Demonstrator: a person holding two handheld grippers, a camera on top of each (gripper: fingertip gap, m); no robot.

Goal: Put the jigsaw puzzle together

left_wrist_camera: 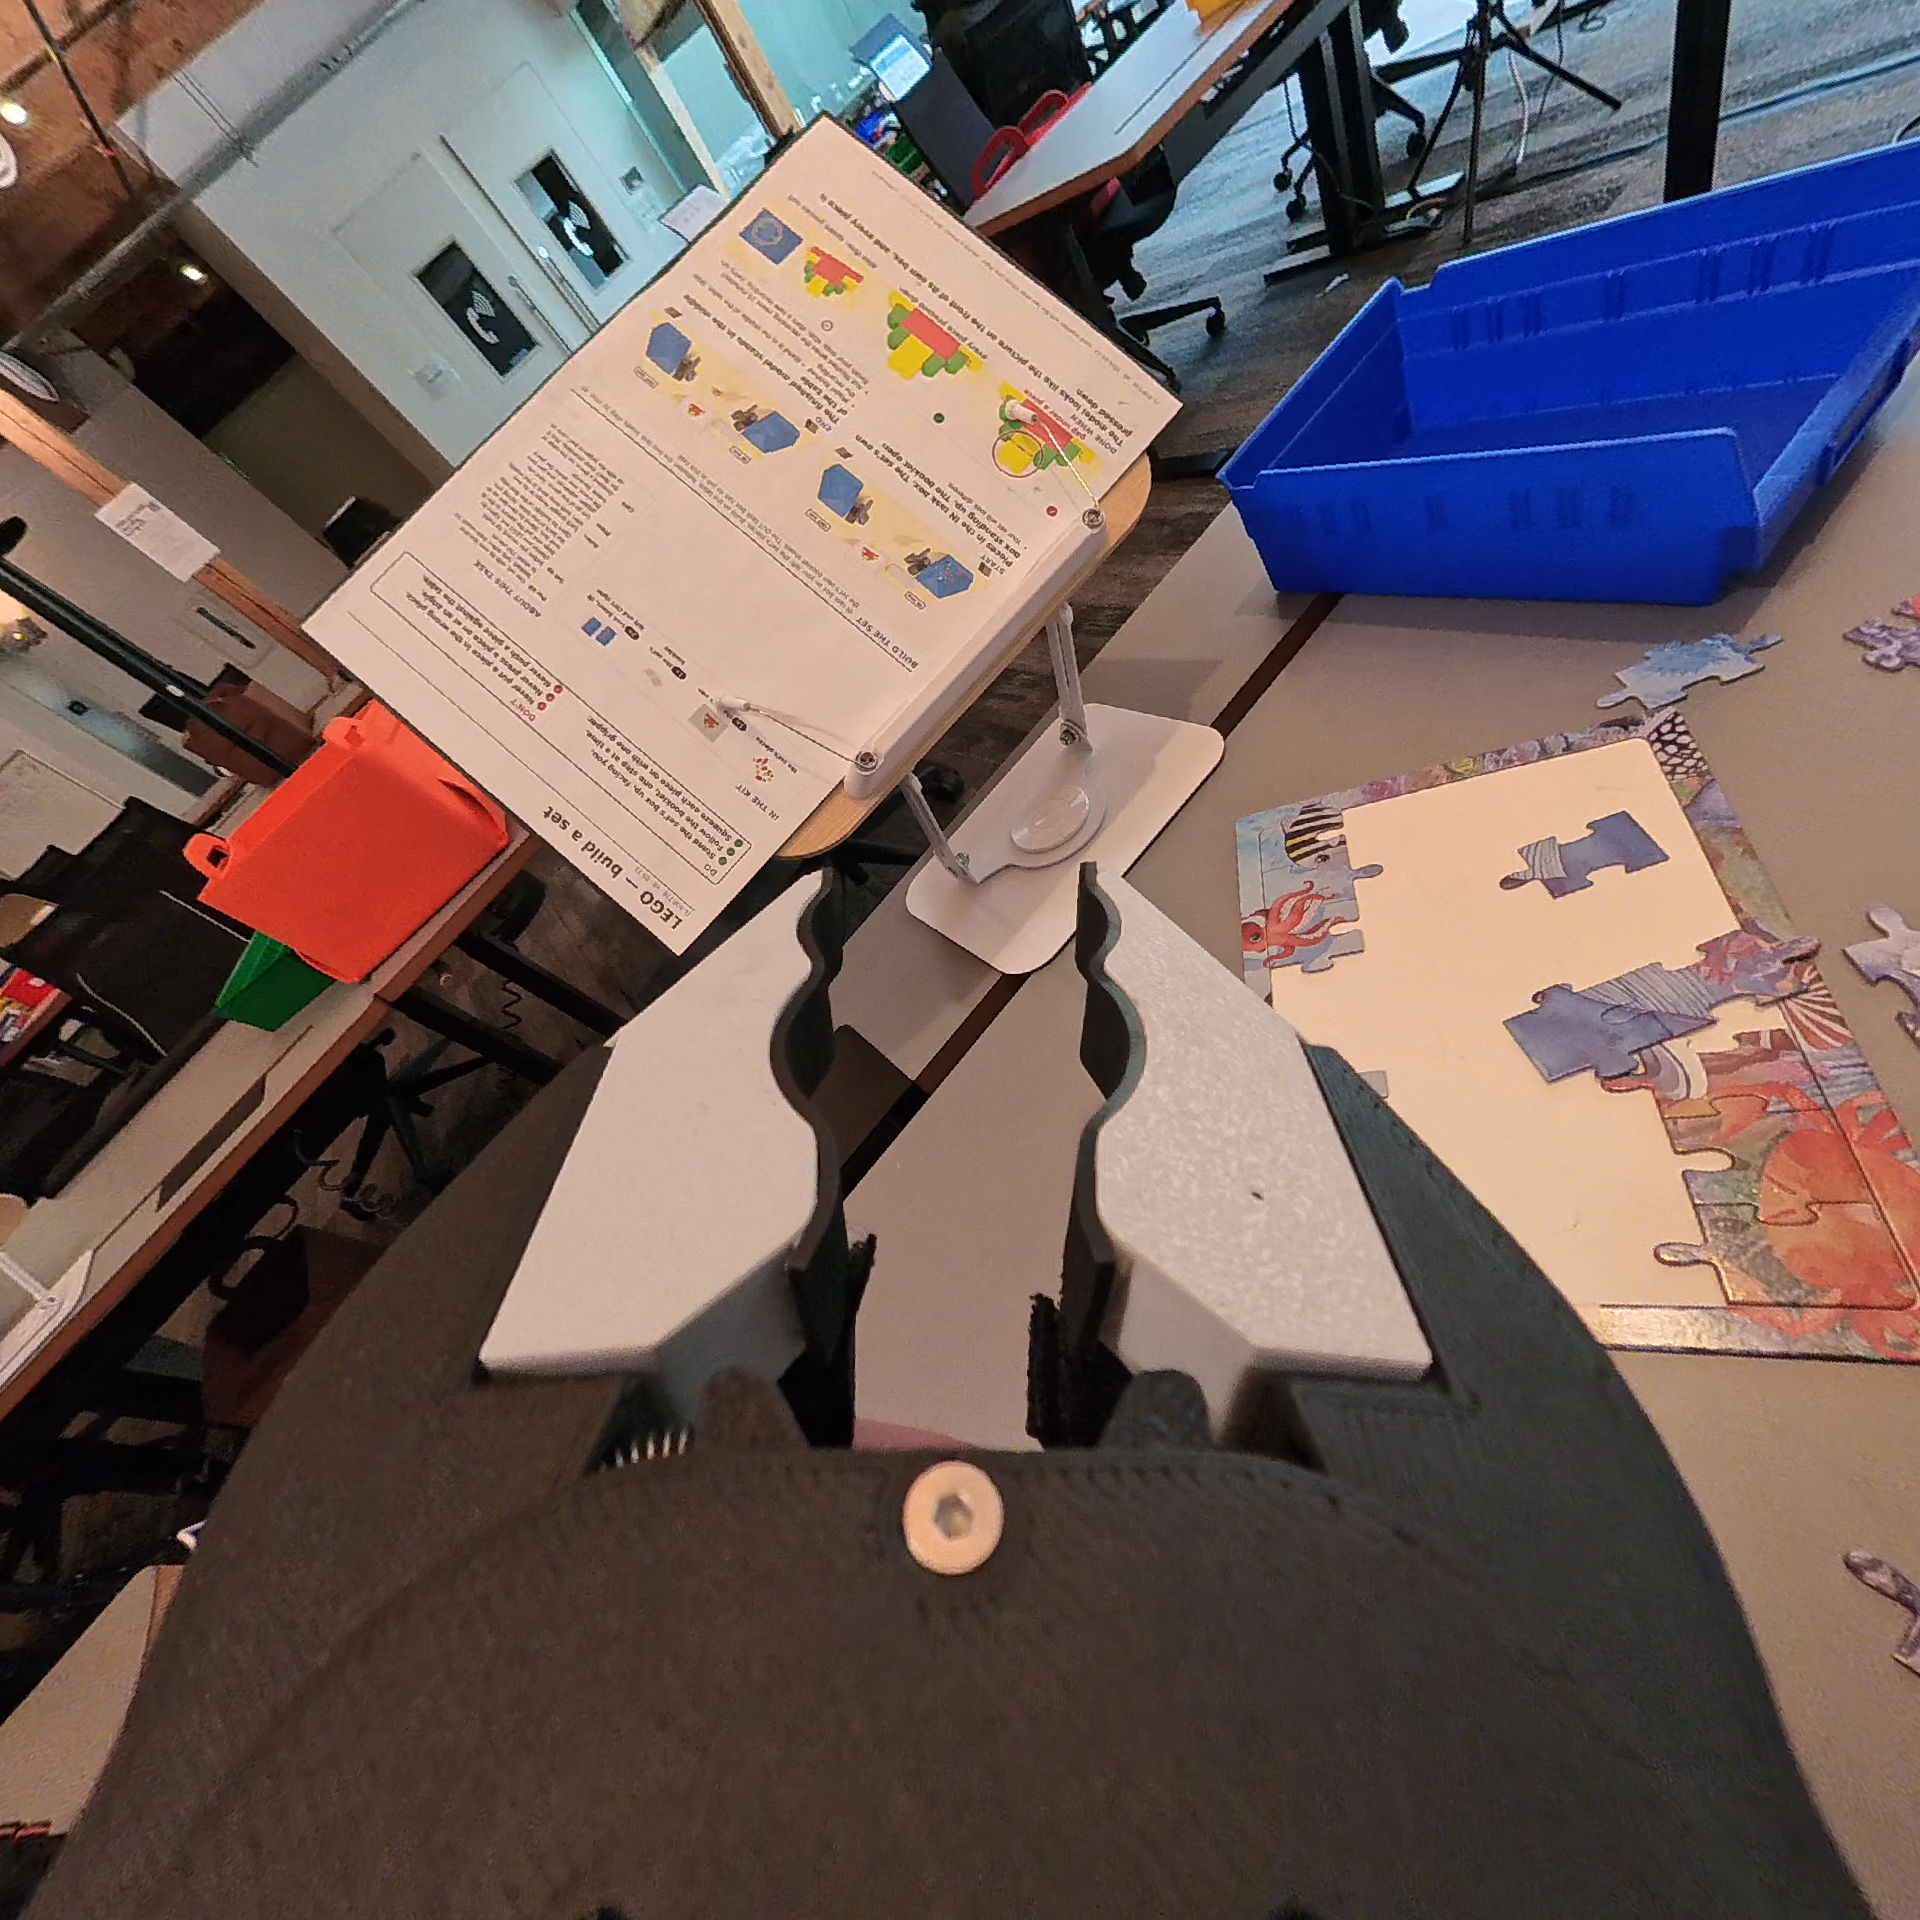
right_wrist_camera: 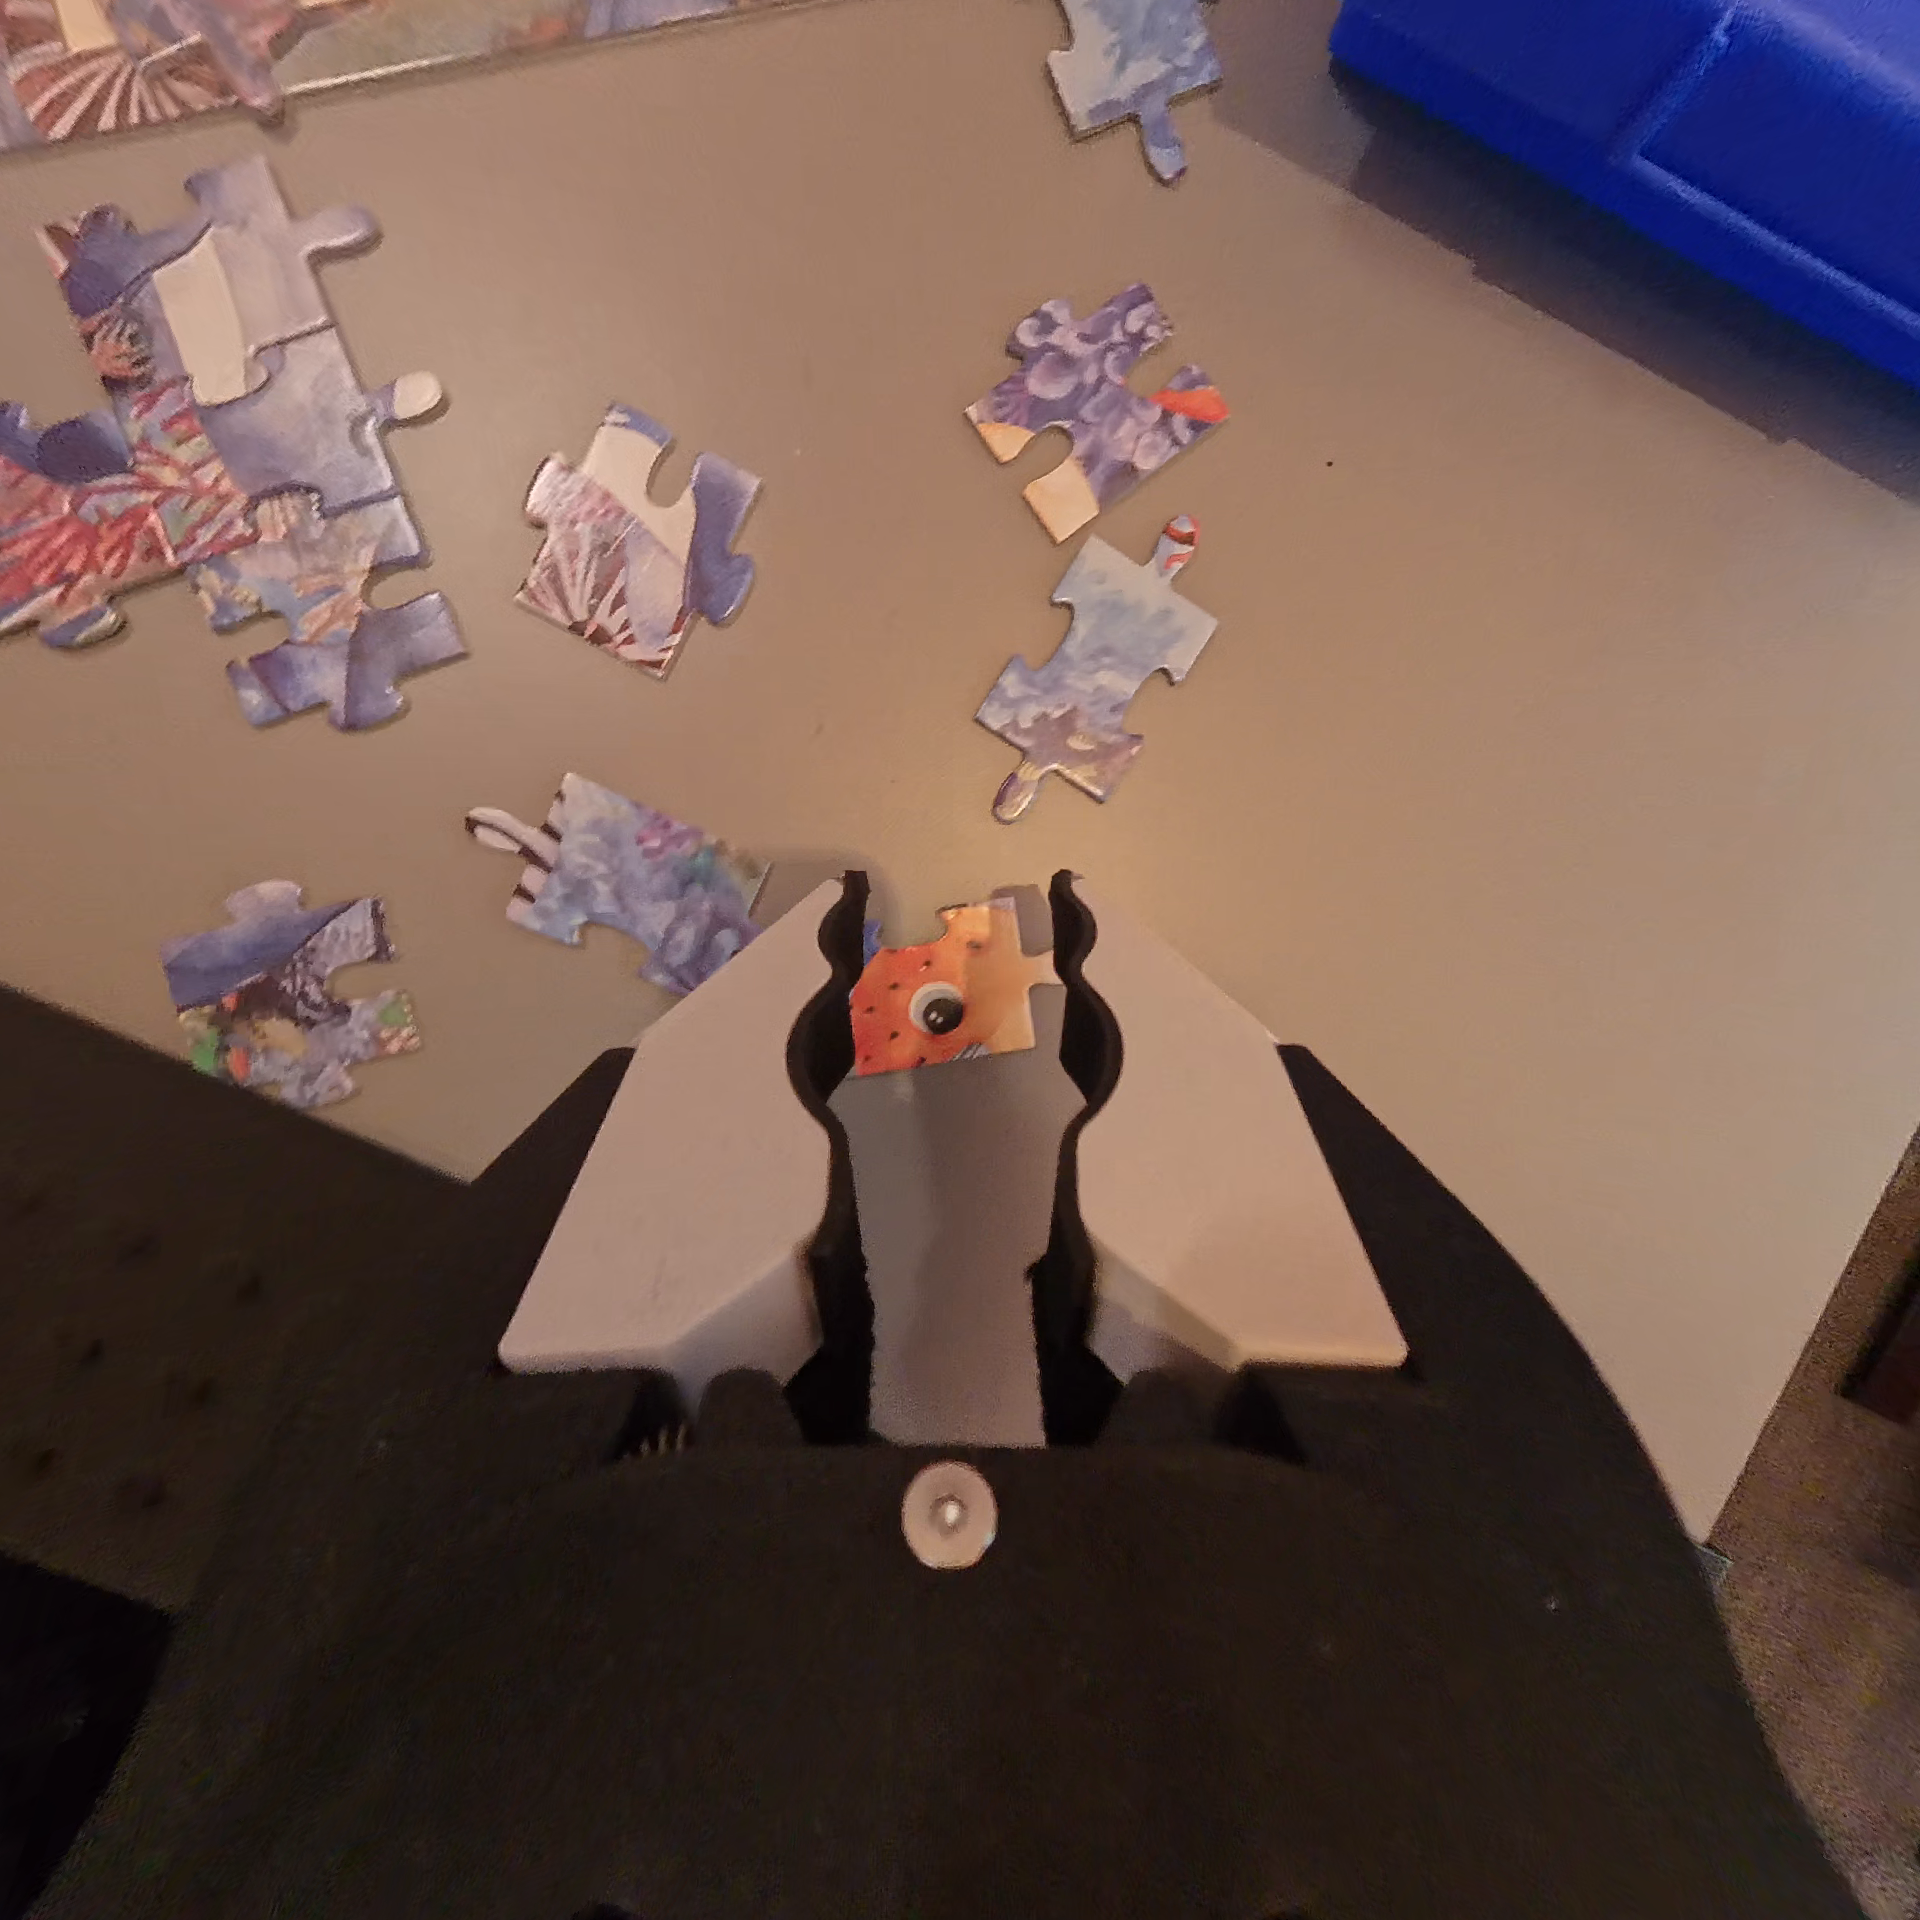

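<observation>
The right gripper (right_wrist_camera: 956,904) has its fingers (right_wrist_camera: 727,1091) spread around an orange piece (right_wrist_camera: 940,1003) with a fish eye, low in the middle of the frame. The piece lies in the gap between them; whether either finger touches it, or whether it has left the desk (right_wrist_camera: 1455,727), I cannot tell. Around it lie loose pieces: a zebra-striped one (right_wrist_camera: 623,883) just left, a pale blue one (right_wrist_camera: 1091,675) above, more toward the upper left, where a few are already joined into a cluster (right_wrist_camera: 260,468). A blue bin (right_wrist_camera: 1662,156) fills the upper right corner.

The left gripper (left_wrist_camera: 951,914) hangs with fingers (left_wrist_camera: 675,1143) spread and nothing between them, aimed past the desk edge at a sheet on a stand (left_wrist_camera: 727,468). To its right sits the puzzle tray (left_wrist_camera: 1455,935).

In my judgement the puzzle is well short of half done. The lower right of the tray is filled with orange and blue pieces, a few sit along its left edge, one lies alone on the white. Most of the white base is bare, and many pieces wait outside.

The tray's right part is cut off by the frame. The right view is dim and slightly blurred, and the fingers hide the orange piece's side edges.
</observation>
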